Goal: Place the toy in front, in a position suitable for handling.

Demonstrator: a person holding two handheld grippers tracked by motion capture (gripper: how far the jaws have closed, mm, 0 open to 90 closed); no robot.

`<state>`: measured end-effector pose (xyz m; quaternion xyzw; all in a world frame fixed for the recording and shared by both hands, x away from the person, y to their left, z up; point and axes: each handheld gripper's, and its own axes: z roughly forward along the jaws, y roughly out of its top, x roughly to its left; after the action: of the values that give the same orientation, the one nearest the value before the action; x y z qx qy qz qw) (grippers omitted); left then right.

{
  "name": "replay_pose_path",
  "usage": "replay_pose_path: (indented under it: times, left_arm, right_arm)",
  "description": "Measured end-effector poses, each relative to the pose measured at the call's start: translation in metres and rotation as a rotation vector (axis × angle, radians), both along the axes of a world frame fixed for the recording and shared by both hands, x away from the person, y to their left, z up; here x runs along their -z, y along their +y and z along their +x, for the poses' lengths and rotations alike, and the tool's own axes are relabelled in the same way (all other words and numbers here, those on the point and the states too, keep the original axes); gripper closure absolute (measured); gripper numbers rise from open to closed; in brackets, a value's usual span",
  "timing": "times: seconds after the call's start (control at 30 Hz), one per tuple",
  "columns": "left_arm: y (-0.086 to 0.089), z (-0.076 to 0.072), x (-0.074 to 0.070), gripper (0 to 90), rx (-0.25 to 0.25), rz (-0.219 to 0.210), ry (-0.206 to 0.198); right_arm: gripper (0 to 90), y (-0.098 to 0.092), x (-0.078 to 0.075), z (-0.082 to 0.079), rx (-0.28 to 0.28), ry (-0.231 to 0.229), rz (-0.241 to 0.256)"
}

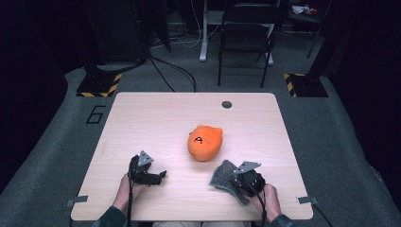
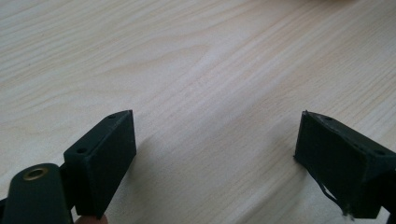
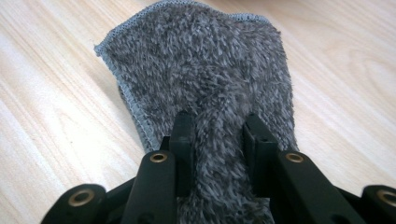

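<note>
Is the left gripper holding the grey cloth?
No, the left gripper has its jaws wide apart over bare table, while the grey cloth sits pinched in the right gripper.

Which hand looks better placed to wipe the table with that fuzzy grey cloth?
The right. The right gripper is shut on the grey cloth, bunching it between its jaws. The left gripper is open over bare table, away from the cloth.

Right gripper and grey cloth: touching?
Touching. In the right gripper view the right gripper has both jaws pinched on a bunched ridge of the grey cloth.
</note>
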<state>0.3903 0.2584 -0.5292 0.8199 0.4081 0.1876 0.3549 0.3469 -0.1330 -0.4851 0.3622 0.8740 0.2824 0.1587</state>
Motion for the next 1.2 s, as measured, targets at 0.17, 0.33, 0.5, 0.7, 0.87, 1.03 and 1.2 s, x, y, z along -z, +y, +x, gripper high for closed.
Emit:
replay_pose_path:
  times: [0.17,0.33,0.5,0.7,0.87,1.03,1.2]
  left_arm:
    - [0.0,0.0,0.0,12.0,-0.001,0.0,0.001]
    - [0.0,0.0,0.0,12.0,-0.001,0.0,0.0]
    - [0.0,0.0,0.0,12.0,-0.002,-0.001,-0.002]
    - [0.0,0.0,0.0,12.1,-0.003,-0.001,-0.003]
    - [0.0,0.0,0.0,12.1,-0.006,-0.002,-0.001]
    - [0.0,-0.001,0.0,12.1,-0.007,-0.004,0.0]
    - [-0.001,-0.001,0.0,12.1,-0.008,-0.004,-0.001]
  right_arm:
    - [69.3,-0.014,-0.01,0.002,0.05,-0.013,0.035]
    - [69.2,-0.027,-0.015,0.006,0.097,-0.022,0.058]
    - [69.2,-0.044,-0.02,0.011,0.153,-0.044,0.055]
    - [69.2,-0.058,-0.025,0.019,0.214,-0.064,0.061]
    - [69.1,-0.068,-0.026,0.028,0.267,-0.07,0.061]
    - [69.0,-0.078,-0.027,0.034,0.31,-0.081,0.048]
    - [68.9,-0.085,-0.029,0.043,0.356,-0.08,0.046]
